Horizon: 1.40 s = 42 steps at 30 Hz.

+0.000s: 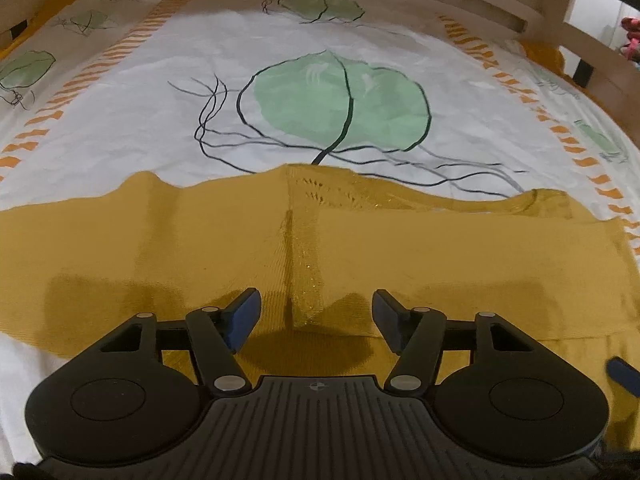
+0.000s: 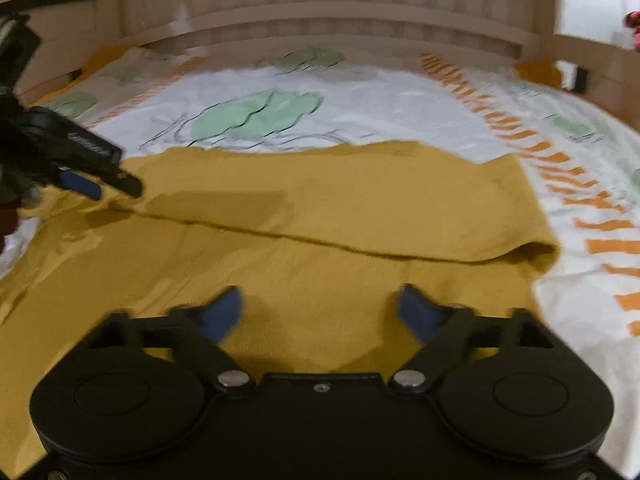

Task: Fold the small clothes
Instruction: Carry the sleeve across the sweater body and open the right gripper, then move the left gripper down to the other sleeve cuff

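Spread flat on a white bedsheet printed with green leaves and orange dashes: a mustard-yellow knit garment, one side already folded across, apparently awaiting the next fold. Poised just above it, both empty with jaws parted: left gripper, right gripper.

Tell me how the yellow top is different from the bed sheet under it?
The mustard knit top is one plain colour, while the bed sheet is white with green leaves and orange stripes. The top has a part folded over itself; the sheet lies spread in one layer. The top is smaller and rests on the sheet, which runs out past it. Both are soft cloth lying flat on the bed.
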{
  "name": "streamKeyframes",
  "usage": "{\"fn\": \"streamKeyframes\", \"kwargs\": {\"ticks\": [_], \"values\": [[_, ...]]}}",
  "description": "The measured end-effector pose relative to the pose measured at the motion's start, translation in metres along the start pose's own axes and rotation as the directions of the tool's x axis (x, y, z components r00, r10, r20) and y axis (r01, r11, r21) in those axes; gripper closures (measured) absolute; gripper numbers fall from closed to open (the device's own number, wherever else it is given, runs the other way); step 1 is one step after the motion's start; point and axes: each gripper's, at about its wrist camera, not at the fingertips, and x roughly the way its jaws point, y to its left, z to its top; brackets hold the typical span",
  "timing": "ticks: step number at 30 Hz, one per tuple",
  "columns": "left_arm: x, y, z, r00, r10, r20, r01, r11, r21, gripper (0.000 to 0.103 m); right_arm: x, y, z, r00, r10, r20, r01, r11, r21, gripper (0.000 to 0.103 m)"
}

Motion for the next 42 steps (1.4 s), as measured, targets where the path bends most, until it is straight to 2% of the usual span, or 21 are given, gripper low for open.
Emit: {"fn": "streamKeyframes", "kwargs": {"ticks": [7,9,11,12,13,16,20,22,25,27,29,32,34,38,40,42], "values": [[0.010,0.000,0.003,1.000,-0.004,0.008,0.004,1.000,-0.007,0.043,0.004,0.004,-0.004,1.000,0.015,-0.001,-0.015,1.000,-0.011,0.003],[0.011,0.001,0.004,1.000,-0.014,0.017,0.014,0.999,-0.039,0.053,0.004,0.004,-0.004,1.000,0.015,-0.003,-0.015,1.000,-0.014,0.003],[0.012,0.000,0.007,0.999,-0.023,0.022,0.025,0.998,-0.066,0.075,0.004,0.004,-0.005,1.000,0.015,-0.004,-0.015,1.000,-0.014,0.002],[0.011,-0.002,0.007,0.999,-0.023,0.027,0.025,0.998,-0.063,0.082,0.004,0.005,-0.005,1.000,0.015,-0.005,-0.015,1.000,-0.014,0.002],[0.010,-0.005,0.007,0.999,-0.024,0.036,0.026,0.999,-0.046,0.095,0.004,0.005,-0.005,1.000,0.015,-0.007,-0.015,1.000,-0.014,0.002],[0.001,-0.012,0.010,0.998,0.008,0.067,-0.007,1.000,-0.011,0.096,0.005,0.005,-0.004,1.000,0.015,-0.008,-0.016,1.000,-0.014,0.002],[-0.024,-0.003,0.018,0.990,0.003,0.142,0.003,0.999,-0.038,0.096,0.005,0.005,-0.004,1.000,0.015,-0.010,-0.016,1.000,-0.014,0.002],[-0.031,0.004,0.021,0.989,0.021,0.148,-0.012,0.998,-0.060,0.096,0.005,0.006,-0.004,1.000,0.013,-0.012,-0.014,1.000,-0.016,0.001],[-0.028,0.010,0.021,0.985,0.098,0.141,-0.091,0.994,-0.052,0.096,0.005,0.007,-0.004,1.000,0.012,-0.013,-0.012,1.000,-0.017,0.001],[-0.019,0.015,0.019,0.988,0.120,0.102,-0.114,0.992,-0.063,0.093,0.006,0.007,-0.004,1.000,0.012,-0.013,-0.013,1.000,-0.017,0.001],[-0.004,0.023,0.016,0.995,0.090,0.034,-0.087,0.992,-0.086,0.092,0.006,0.007,-0.004,1.000,0.012,-0.013,-0.012,1.000,-0.017,0.001],[0.013,0.032,0.006,0.999,0.038,-0.026,-0.041,0.993,-0.112,0.081,0.006,0.007,-0.004,1.000,0.012,-0.013,-0.012,1.000,-0.017,0.001],[0.012,0.033,-0.001,0.999,0.032,0.006,-0.032,0.995,-0.096,0.079,0.007,0.007,-0.004,1.000,0.010,-0.014,-0.011,1.000,-0.019,0.001],[0.004,0.032,-0.005,1.000,0.019,0.022,-0.018,0.999,-0.047,0.062,0.008,0.008,-0.004,1.000,0.003,-0.017,-0.003,1.000,-0.029,0.001],[-0.004,0.035,-0.006,0.999,0.017,0.038,-0.015,0.998,-0.065,0.053,0.008,0.008,-0.004,1.000,0.004,-0.017,-0.004,1.000,-0.028,0.001],[-0.013,0.043,-0.007,0.998,0.027,0.063,-0.021,0.996,-0.088,0.052,0.008,0.009,-0.004,1.000,0.005,-0.017,-0.005,1.000,-0.026,0.001]]}}
